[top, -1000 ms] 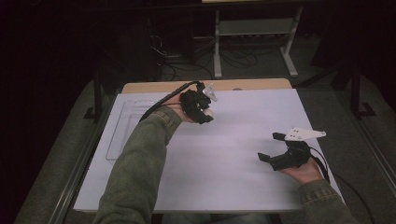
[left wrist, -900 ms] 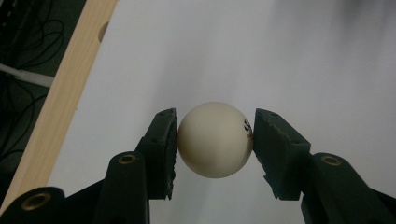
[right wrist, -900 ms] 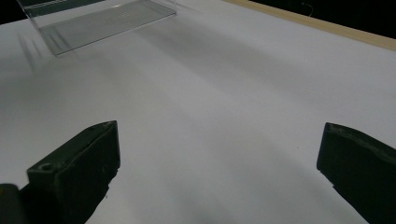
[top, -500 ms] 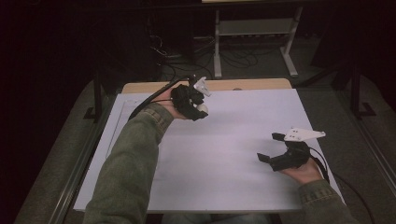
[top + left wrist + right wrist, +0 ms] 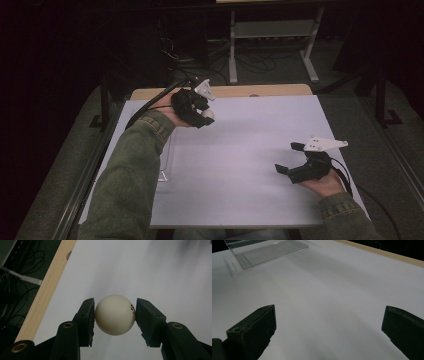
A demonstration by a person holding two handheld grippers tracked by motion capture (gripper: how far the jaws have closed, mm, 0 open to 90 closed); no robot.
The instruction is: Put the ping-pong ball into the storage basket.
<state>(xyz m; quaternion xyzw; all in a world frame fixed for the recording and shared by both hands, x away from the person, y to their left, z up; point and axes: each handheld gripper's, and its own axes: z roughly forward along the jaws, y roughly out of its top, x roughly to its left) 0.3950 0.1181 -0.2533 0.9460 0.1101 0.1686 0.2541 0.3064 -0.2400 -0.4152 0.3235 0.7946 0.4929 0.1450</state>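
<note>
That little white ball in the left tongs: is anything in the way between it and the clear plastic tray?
Nothing visible. The small white ball is clamped in the left tongs above the white table top. The clear plastic tray lies on the table's left side, and bare surface lies between them.

A small round white ball (image 5: pixel 115 314) sits between the jaws of the left gripper (image 5: pixel 200 111), above the far left part of the white-topped table (image 5: pixel 250 150). The right gripper (image 5: pixel 290 157) hangs near the table's right edge, well apart. A clear plastic tray (image 5: pixel 267 251) lies at the left side.
</note>
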